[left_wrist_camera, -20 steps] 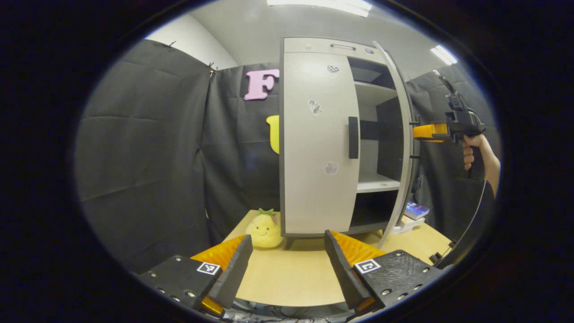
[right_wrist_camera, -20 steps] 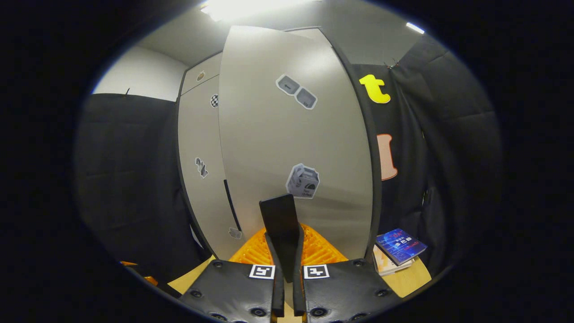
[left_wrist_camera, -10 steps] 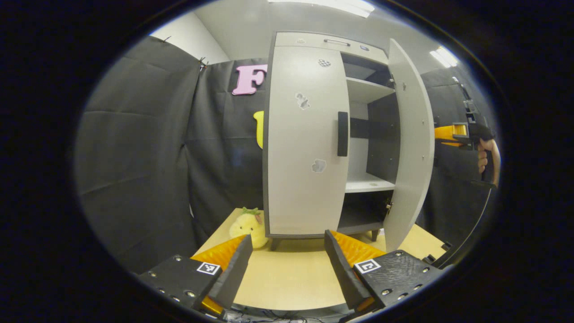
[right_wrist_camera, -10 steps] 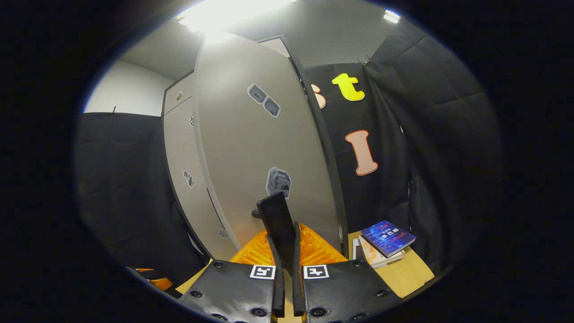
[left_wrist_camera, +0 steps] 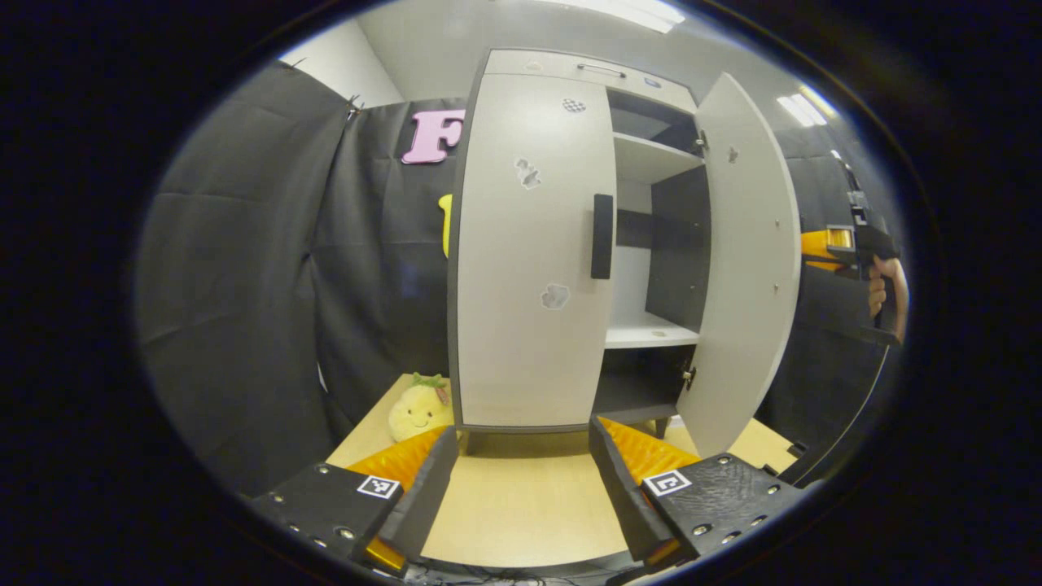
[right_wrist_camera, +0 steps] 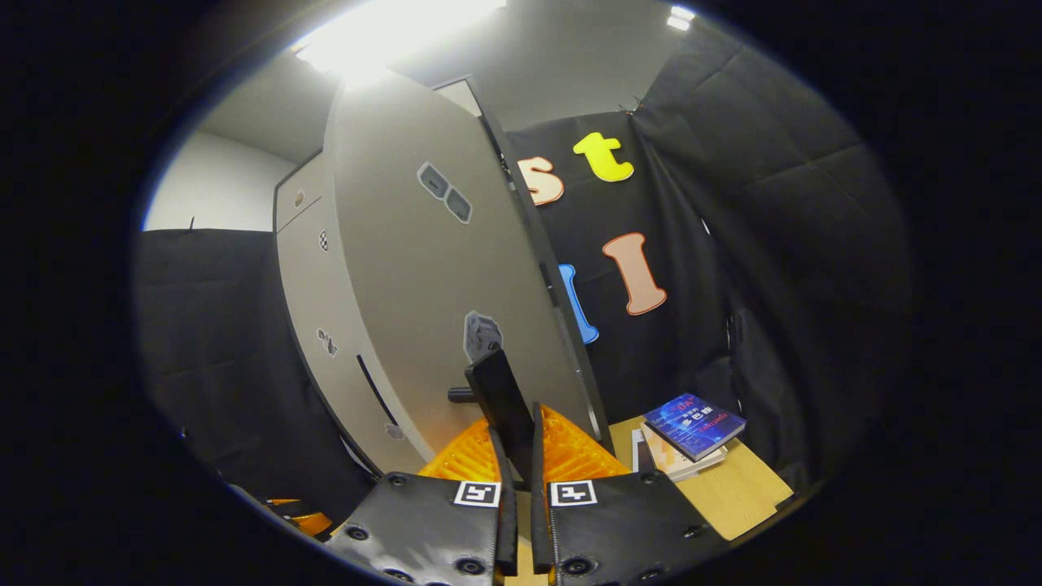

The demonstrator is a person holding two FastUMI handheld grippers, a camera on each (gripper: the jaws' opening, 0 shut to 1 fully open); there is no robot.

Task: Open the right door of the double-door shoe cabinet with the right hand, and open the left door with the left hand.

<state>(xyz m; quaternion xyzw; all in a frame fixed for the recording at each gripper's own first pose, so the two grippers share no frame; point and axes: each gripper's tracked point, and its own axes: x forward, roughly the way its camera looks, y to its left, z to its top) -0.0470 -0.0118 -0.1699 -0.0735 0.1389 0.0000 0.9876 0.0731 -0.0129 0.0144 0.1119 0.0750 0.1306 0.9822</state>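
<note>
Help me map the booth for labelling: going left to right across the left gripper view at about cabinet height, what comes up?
Pineapple plush toy → closed left door → its black handle → open shelf compartment → opened right door → right gripper → the hand holding it.

**Little that can be read**

The blue book (right_wrist_camera: 698, 426) on the table has cover lettering too small to make out. The stickers on the cabinet doors (left_wrist_camera: 554, 296) are pictures with no readable words. Square black-and-white coded markers (right_wrist_camera: 476, 493) sit on the gripper fingers, bearing no letters.
</note>
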